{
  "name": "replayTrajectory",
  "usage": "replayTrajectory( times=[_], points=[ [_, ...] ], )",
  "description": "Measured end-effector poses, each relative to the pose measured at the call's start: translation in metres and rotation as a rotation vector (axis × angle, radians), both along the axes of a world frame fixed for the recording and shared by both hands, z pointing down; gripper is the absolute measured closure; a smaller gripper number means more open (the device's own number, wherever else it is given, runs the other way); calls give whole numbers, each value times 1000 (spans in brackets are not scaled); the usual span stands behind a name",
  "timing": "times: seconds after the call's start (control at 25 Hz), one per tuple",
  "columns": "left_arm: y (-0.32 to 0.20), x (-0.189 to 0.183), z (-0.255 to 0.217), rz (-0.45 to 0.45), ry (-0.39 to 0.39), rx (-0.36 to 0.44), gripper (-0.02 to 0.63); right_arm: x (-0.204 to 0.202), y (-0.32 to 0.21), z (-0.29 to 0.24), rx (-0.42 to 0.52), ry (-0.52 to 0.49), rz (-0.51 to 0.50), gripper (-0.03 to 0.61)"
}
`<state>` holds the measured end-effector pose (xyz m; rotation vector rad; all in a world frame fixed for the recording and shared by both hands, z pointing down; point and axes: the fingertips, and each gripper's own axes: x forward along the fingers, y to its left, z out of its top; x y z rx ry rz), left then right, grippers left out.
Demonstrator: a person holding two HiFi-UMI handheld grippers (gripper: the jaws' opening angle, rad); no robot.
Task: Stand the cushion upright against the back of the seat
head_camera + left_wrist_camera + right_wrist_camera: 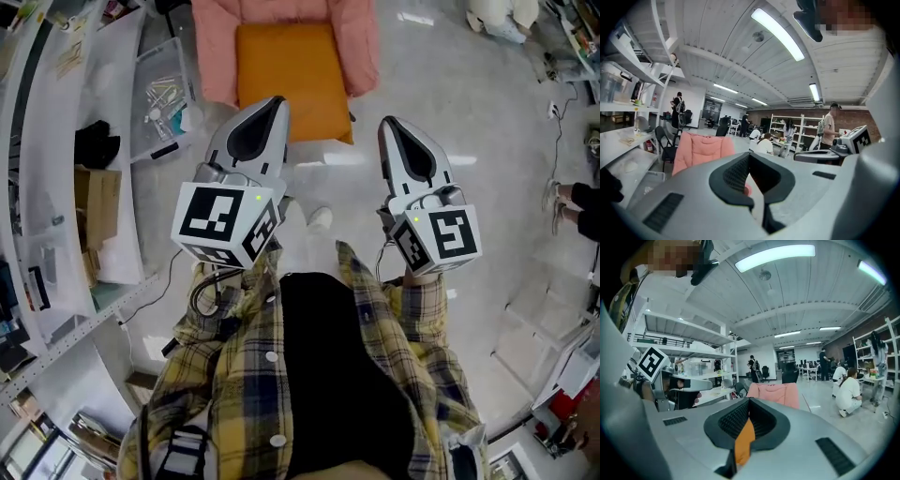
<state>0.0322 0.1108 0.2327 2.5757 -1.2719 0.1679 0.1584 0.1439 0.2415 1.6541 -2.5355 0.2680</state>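
An orange cushion (291, 80) lies flat on the seat of a pink padded chair (356, 42) at the top of the head view. My left gripper (278, 99) is shut and empty, its tip over the cushion's front edge. My right gripper (386, 121) is also shut and empty, and hangs over the floor just right of the chair's front corner. The left gripper view shows the left gripper (749, 155) with the pink chair (701, 150) rising beyond it. In the right gripper view the right gripper (749, 401) lets a strip of the orange cushion (744, 441) show through the slot below its tips.
White shelving (37, 187) runs along the left, with a clear plastic bin (164, 94) and a cardboard box (94, 202) on the floor beside it. Another person's feet (572, 202) are at the right edge. People (848, 392) and storage racks (797, 129) stand far back in the room.
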Motion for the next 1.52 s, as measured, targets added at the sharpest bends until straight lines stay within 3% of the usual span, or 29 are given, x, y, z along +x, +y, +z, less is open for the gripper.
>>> replayTrajectory(
  times=[0.24,0.44,1.04,1.52],
  points=[
    [-19,-34,17,-114,-26,-35,611,-17,-32,19,-39,-12,-80,561],
    [-48,-56,23,-154,-22,-39,611,-36,-68,25,-45,-3,-113,561],
    [-179,-77,15,-99,-21,-8,611,-57,-190,15,-24,34,-55,561],
    [-192,-78,20,-81,-34,-31,611,-52,-204,19,-38,62,-24,561]
  ],
)
